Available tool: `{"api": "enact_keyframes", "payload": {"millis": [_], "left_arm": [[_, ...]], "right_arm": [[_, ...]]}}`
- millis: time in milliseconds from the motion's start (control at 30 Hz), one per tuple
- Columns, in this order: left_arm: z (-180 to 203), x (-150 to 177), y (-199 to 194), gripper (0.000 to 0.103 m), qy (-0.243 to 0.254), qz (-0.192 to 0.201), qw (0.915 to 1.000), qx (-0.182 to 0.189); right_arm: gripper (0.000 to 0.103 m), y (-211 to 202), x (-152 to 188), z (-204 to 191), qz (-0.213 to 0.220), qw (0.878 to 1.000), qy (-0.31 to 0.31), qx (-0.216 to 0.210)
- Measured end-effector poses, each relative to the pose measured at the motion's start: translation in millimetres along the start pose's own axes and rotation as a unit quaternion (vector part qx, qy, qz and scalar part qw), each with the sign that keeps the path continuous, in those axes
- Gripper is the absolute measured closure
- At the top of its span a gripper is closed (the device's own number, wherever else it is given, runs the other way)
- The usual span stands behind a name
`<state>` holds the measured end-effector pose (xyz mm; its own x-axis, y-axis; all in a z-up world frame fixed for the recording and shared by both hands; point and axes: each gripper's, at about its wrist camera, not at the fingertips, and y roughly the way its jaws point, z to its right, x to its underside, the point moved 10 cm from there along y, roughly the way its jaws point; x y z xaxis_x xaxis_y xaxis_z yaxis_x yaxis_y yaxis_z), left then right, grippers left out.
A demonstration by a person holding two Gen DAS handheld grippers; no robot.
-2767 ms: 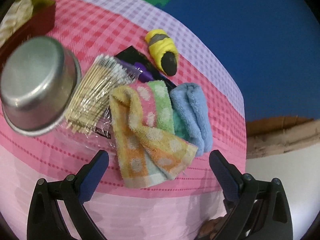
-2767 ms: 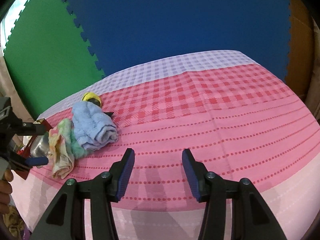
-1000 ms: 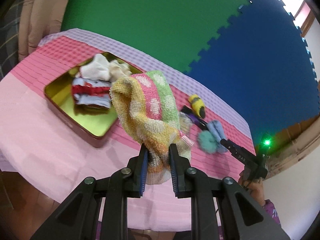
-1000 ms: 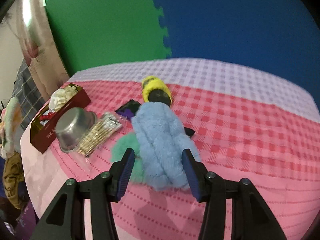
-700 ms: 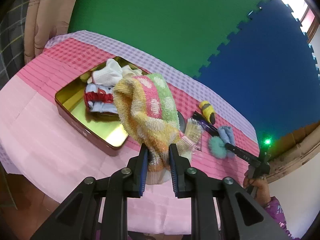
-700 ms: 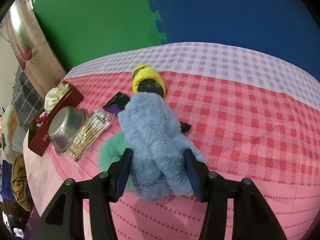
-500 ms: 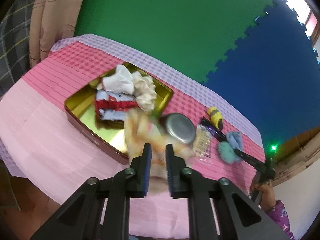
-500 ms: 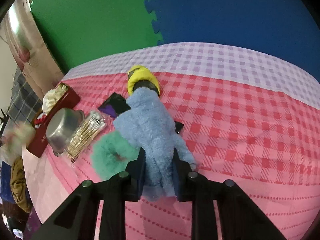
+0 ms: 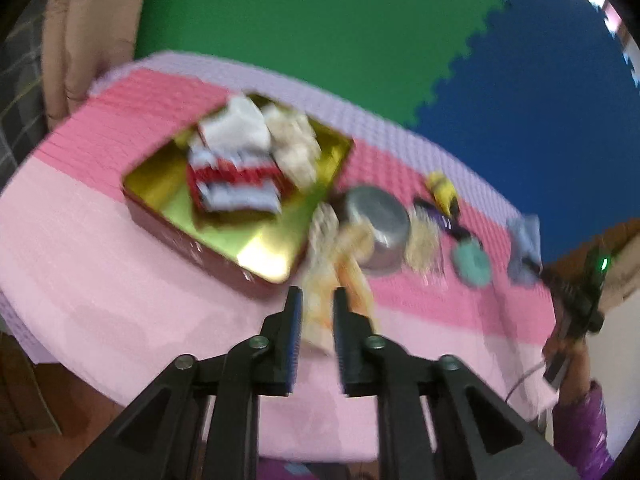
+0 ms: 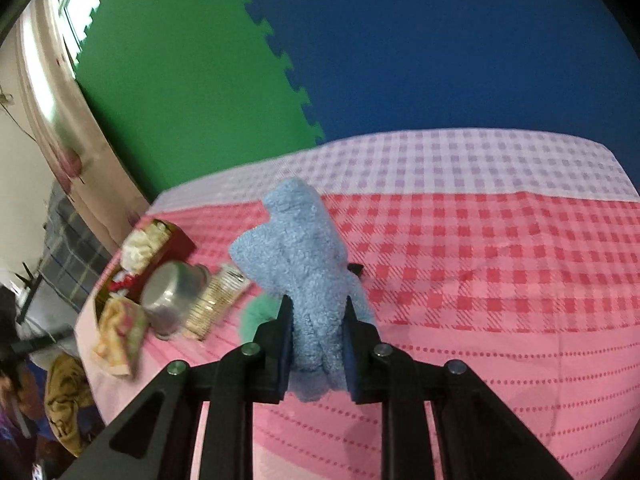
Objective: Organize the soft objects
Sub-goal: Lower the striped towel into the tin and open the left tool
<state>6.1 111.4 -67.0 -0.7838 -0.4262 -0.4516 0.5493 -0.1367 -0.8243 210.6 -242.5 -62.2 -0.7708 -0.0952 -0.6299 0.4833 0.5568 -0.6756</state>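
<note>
Blue towel between right tool fingers

The left gripper has its blue-padded black jaws drawn narrow, pinching a blurred orange and yellow spotted terry towel. The right gripper is clamped on a fluffy light-blue towel, which stands up between its fingers.

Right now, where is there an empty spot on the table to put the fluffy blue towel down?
The checked cloth to the right of the blue towel is bare, out to the lilac border. The gold tin has a free near corner. It's crowded to the left: steel bowl, stick packet, teal puff.
</note>
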Motion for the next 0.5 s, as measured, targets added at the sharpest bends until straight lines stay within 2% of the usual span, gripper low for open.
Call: {"api": "enact_keyframes", "payload": {"millis": [33, 100, 167, 200, 267, 400, 433, 467, 500], "left_arm": [[4.3, 7.5, 4.4, 0.070, 0.000, -0.013, 0.9999, 0.006], [10.7, 15.2, 11.7, 0.048, 0.003, -0.014, 0.9999, -0.001], [8.7, 14.5, 16.8, 0.044, 0.015, -0.006, 0.9991, -0.039], [7.1, 12.9, 18.0, 0.041, 0.014, -0.002, 0.9988, -0.046], [4.0, 11.1, 25.8, 0.033, 0.001, -0.007, 0.9991, -0.041], [3.2, 9.4, 50.2, 0.033, -0.010, -0.025, 0.9989, -0.039], [5.4, 9.6, 55.9, 0.035, -0.011, -0.029, 0.9989, -0.034], [10.7, 10.6, 63.7, 0.049, -0.010, -0.038, 0.9991, -0.017], [15.8, 11.6, 69.9, 0.096, -0.002, -0.044, 0.9990, -0.003]], "right_arm": [[0.082, -5.8, -1.8, -2.7, 0.005, 1.000, 0.001, -0.004], [0.082, -16.7, -4.4, -10.0, 0.013, 1.000, 0.001, -0.015], [0.082, -25.3, -5.7, -17.1, 0.018, 0.999, 0.002, -0.028], [0.082, -27.8, -5.5, -19.9, 0.019, 0.999, 0.000, -0.030], [0.082, -29.8, -4.8, -26.9, 0.020, 0.999, -0.004, -0.033], [0.082, -29.1, -1.1, -37.1, 0.020, 0.999, -0.008, -0.039], [0.082, -28.2, -0.4, -39.6, 0.020, 0.999, -0.010, -0.040], [0.082, -28.5, 1.0, -42.4, 0.019, 0.999, -0.009, -0.044], [0.082, -28.1, 1.8, -44.4, 0.017, 0.999, -0.007, -0.048]]}}
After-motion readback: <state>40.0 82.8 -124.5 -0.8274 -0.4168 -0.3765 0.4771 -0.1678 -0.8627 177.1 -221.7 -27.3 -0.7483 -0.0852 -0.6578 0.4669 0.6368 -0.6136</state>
